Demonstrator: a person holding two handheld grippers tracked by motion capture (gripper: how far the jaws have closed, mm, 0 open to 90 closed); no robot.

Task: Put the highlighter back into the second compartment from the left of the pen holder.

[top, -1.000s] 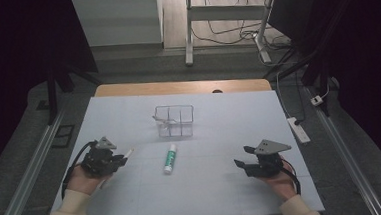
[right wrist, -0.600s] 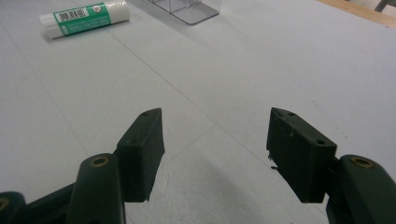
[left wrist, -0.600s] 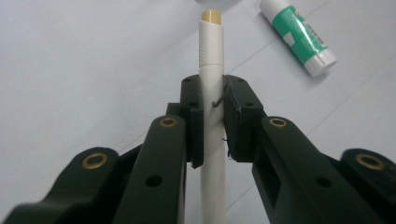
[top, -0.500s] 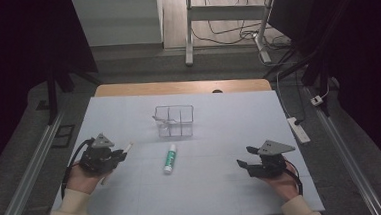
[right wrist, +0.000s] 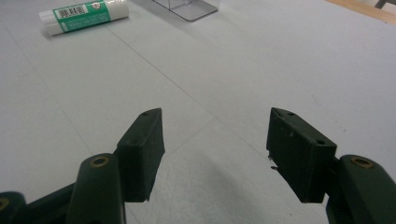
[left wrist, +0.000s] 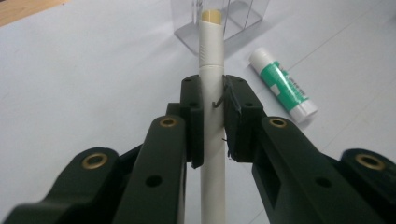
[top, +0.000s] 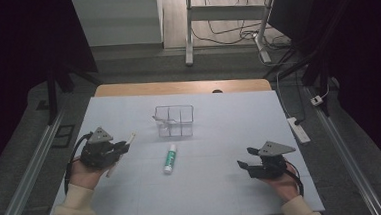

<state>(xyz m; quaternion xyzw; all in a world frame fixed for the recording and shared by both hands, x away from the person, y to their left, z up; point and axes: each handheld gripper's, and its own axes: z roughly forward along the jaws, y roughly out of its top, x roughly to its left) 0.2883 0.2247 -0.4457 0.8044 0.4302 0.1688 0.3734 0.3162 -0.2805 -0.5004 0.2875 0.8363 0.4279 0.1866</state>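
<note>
A: What lies on the bench (top: 203,187)?

B: A clear box (top: 175,121) with compartments stands toward the far edge, about midway across. A glue stick (top: 169,158), white with a green label, lies flat just nearer than the box, clear of it. Nothing lies between it and either gripper.

A: And the left gripper (top: 121,149)?

B: It sits near the left edge, its fingers (left wrist: 194,119) clamped on a white pen (left wrist: 211,93) with a tan tip. In the left gripper view the pen points toward the box, with the glue stick off to the right of it.

A: The right gripper (top: 246,162)?

B: Near the right edge, toward the near side, its fingers (right wrist: 142,151) spread wide, holding nothing, bare bench between them.

A: Any change from a second ago?

B: Slight. The left gripper sits a little closer to the near edge, pen still held. The right has drifted nearer too. Box and glue stick have not moved.
</note>
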